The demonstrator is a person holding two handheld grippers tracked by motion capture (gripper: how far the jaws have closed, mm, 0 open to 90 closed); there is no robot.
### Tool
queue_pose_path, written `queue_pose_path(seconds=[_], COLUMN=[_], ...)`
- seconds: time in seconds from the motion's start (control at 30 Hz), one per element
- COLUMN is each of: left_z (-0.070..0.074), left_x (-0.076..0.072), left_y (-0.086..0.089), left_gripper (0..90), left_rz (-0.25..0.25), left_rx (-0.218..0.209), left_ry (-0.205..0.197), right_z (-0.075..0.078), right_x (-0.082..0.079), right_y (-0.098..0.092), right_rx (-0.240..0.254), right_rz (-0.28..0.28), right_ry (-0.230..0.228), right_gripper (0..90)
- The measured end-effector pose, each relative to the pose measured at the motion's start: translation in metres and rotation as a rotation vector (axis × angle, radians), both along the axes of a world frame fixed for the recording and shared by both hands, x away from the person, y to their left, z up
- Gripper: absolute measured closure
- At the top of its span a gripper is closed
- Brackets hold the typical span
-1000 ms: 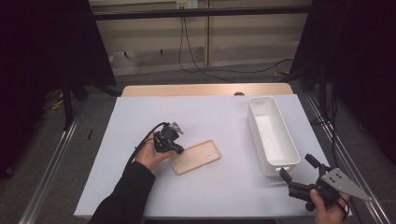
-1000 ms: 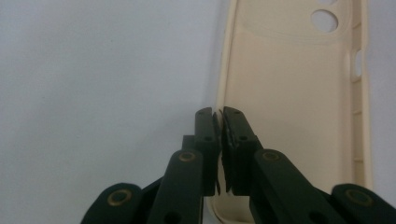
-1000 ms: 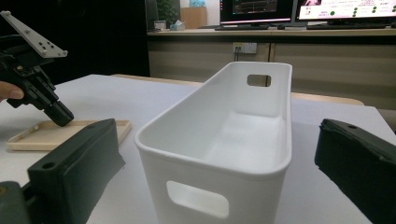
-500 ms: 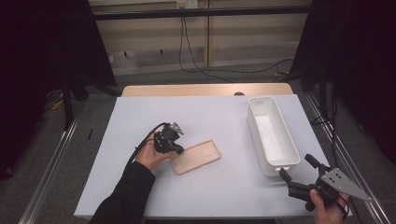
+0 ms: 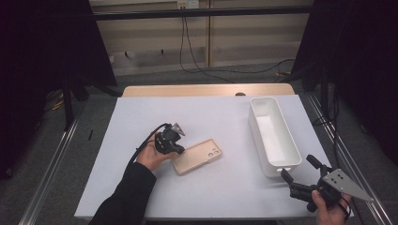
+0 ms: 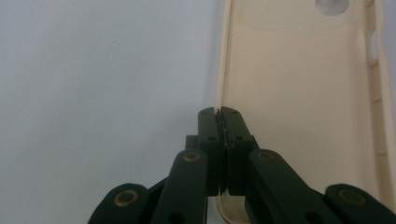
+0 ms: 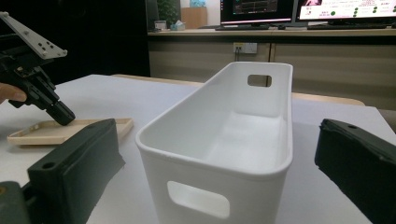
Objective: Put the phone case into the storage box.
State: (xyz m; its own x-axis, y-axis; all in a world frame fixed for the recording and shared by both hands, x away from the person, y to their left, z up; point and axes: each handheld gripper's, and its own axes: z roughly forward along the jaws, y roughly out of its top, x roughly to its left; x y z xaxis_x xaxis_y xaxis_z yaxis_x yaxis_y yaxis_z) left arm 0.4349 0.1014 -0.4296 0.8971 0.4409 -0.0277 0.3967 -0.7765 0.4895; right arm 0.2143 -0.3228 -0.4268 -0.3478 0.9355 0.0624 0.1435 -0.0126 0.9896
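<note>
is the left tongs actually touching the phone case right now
Touching. In the left gripper view the left tongs are shut on the side wall of the beige phone case, its thin edge pinched between the two tips.

Open table spans case to bin; bin blocks the right side, far edge clear.

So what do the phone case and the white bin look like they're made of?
Phone case: probably soft plastic or silicone, matte cream; thin walls, moulded camera hole and side cutouts, no glare. The left gripper is shut on its rim. White bin: likely rigid moulded plastic, smooth with a slight sheen; rounded rim and cut-out handles.
</note>
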Motion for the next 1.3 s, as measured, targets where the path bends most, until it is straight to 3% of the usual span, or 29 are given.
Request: queue_pose_path(seconds=[0.17, 0.33, 0.53, 0.8, 1.3], left_z=[-0.001, -0.003, -0.001, 0.005, 0.01], left_x=[0.001, 0.003, 0.003, -0.001, -0.011], left_y=[0.003, 0.008, 0.012, 0.017, 0.02], left_gripper=[88.3, 88.2, 88.2, 88.2, 88.2], left_rz=[0.012, 0.056, 0.112, 0.146, 0.168], left_rx=[-0.019, -0.069, -0.076, -0.144, -0.251], left_ry=[0.003, 0.013, -0.03, -0.113, -0.17], right_z=[0.0, 0.0, 0.0, 0.0, 0.0], right_x=[0.0, 0.0, 0.0, 0.0, 0.0], right_y=[-0.001, -0.001, -0.001, -0.001, -0.001], right_rx=[0.0, -0.004, 0.0, -0.005, -0.006], right_rz=[0.0, 0.001, 0.001, 0.001, 0.0], right_ry=[0.001, 0.0, 0.0, 0.0, 0.004], right_gripper=[0.0, 0.0, 0.0, 0.0, 0.0])
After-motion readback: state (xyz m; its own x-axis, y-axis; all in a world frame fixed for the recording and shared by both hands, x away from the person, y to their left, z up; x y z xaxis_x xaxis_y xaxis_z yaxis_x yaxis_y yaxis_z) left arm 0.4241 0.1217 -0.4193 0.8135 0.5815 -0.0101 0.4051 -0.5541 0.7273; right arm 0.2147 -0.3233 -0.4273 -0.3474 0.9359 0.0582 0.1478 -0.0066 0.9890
